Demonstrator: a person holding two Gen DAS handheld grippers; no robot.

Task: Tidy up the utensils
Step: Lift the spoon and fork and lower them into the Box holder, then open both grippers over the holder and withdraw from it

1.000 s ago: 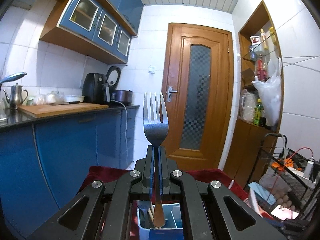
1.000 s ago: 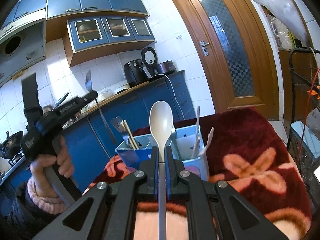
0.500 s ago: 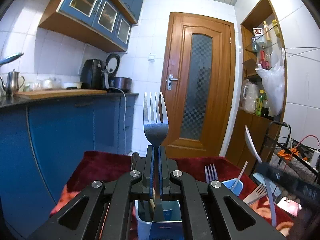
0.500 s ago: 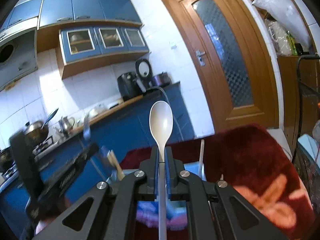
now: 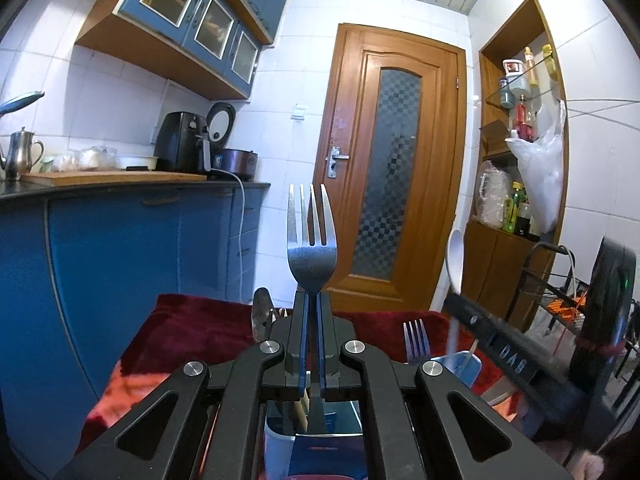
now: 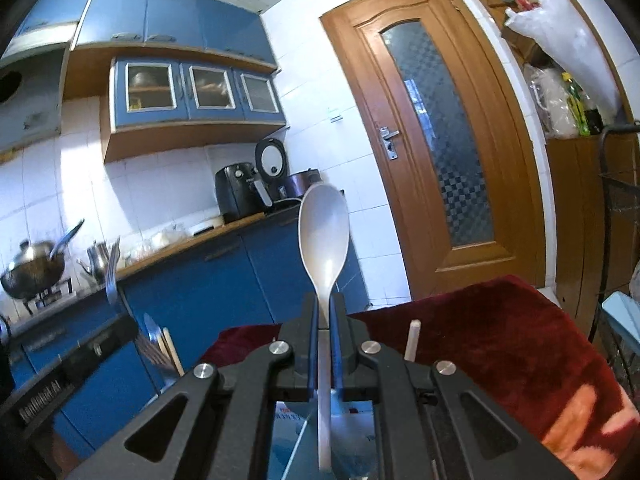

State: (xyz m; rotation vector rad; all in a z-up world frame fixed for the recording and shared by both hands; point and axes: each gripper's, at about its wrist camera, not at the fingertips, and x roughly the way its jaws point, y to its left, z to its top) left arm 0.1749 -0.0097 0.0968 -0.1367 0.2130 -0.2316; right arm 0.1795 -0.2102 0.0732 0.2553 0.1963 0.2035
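The left hand-held gripper (image 5: 311,312) is clamped narrow on a metal fork (image 5: 311,236), tines up, its handle running down between the pads toward a white and blue holder (image 5: 280,446) directly below. Chopsticks (image 5: 301,412) stand in that holder just left of the handle. A metal utensil tip (image 5: 260,314) rises just left of the pads, and a second fork (image 5: 416,340) stands to the right of them, tines up, beside a pale blue compartment (image 5: 464,366). Further right the other gripper reaches in, blurred, carrying a white spoon (image 5: 455,260). Red cloth (image 5: 192,328) covers the surface under the holder.

The right hand-held gripper (image 6: 326,320) is closed narrow on the spoon (image 6: 324,236), bowl up, its stem passing down between the pads over an open blue compartment (image 6: 288,440) below. A white stick end (image 6: 412,338) pokes up just right of the pads. To the lower left sit fork tines (image 6: 150,330) and chopsticks (image 6: 170,346), with the left gripper's black body (image 6: 60,364) in front of them and its fork (image 6: 112,272) standing above.

Beyond both grippers are blue cabinets under a dark worktop (image 5: 132,186) bearing a cutting board (image 5: 112,177), a kettle (image 5: 18,154), an air fryer (image 5: 180,146) and a cooker (image 5: 236,158). A wooden door (image 5: 392,184) faces ahead; a wire rack (image 5: 556,300) stands at far right.
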